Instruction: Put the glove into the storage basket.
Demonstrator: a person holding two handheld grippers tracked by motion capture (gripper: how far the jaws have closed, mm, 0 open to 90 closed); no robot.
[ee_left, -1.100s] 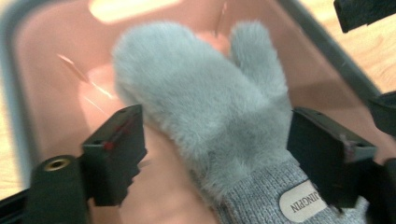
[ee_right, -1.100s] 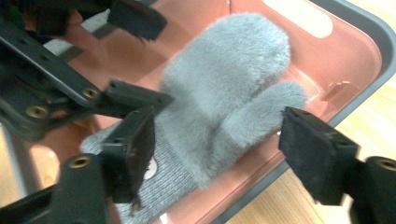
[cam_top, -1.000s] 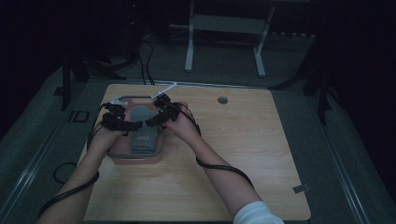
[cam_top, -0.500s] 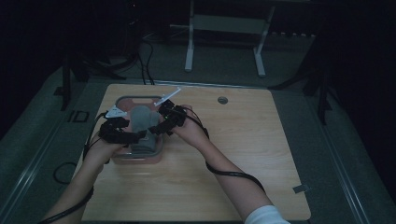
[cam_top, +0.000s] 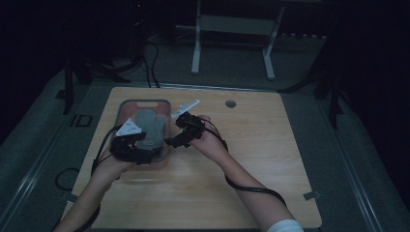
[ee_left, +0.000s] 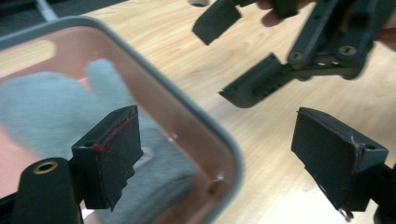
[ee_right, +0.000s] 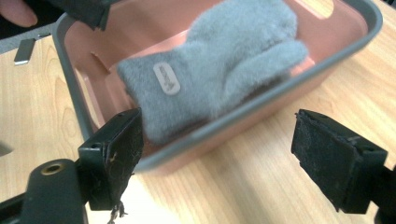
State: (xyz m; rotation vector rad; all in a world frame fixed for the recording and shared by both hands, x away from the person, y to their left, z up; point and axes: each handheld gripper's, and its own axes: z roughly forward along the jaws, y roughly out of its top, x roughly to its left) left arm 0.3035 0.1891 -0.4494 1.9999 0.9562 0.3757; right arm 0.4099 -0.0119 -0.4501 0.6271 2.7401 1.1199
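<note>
A pink tray with a grey rim (cam_top: 145, 101) (ee_left: 196, 116) (ee_right: 261, 107) stands at the left of the wooden table. A fluffy grey mitten (cam_top: 151, 124) (ee_left: 46, 107) (ee_right: 219, 70) with a small label lies flat inside it. My left gripper (cam_top: 145, 153) (ee_left: 224, 158) hovers over the tray's near right corner, jaws wide apart and empty. My right gripper (cam_top: 173, 140) (ee_right: 224, 158) is just off the tray's right wall and points at it. Its jaws have just been opening, with nothing between them. In the left gripper view the right gripper (ee_left: 238, 53) stands open over bare wood.
A round cable hole (cam_top: 230, 103) sits near the table's far edge. Bare wood (cam_top: 270, 159) stretches to the right of and in front of the hands. A white metal frame (cam_top: 196, 48) and cables lie on the dark floor beyond the table.
Both grippers have drawn back from over the middle of the tray toward the near side. The mitten stays lying in the tray.
</note>
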